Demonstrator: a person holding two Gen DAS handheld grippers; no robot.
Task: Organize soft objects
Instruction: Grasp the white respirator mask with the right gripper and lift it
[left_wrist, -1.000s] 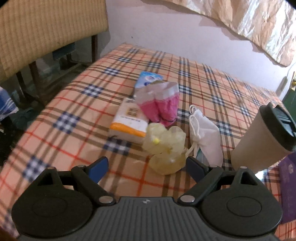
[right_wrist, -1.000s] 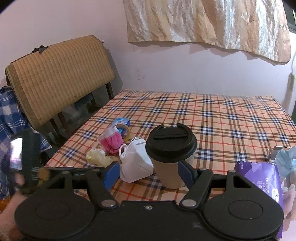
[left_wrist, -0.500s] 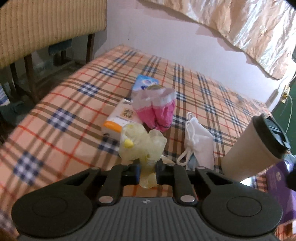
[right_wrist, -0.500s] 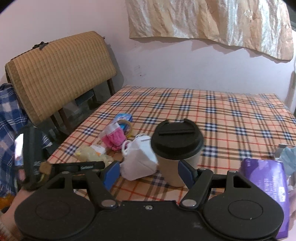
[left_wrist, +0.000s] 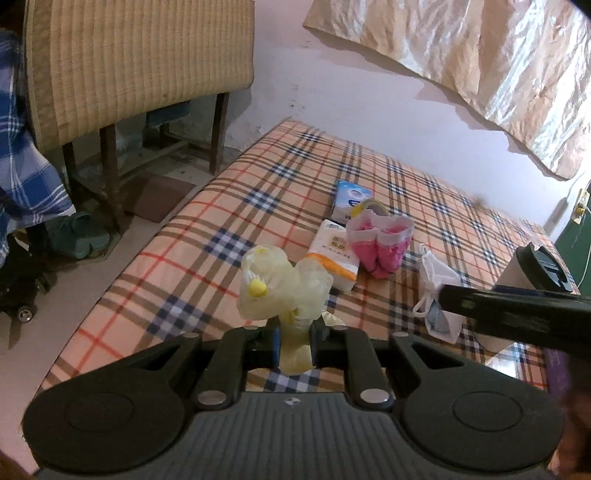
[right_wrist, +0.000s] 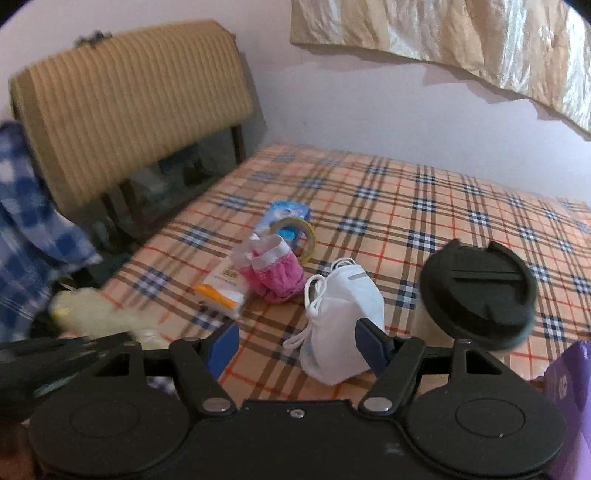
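So my left tool (left_wrist: 293, 341) is clamped on the yellowish plastic bag (left_wrist: 275, 286), lifted off the plaid bed (left_wrist: 207, 236). At 1 o'clock sit the tissue pack (left_wrist: 334, 254) and pink socks (left_wrist: 380, 243). Right tool (right_wrist: 295, 347) is spread wide, white mask (right_wrist: 340, 325) between its tips.

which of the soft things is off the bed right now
The pale yellow bag, pinched in the left tongs. The pink socks, white mask and tissue pack all lie on the plaid cover.
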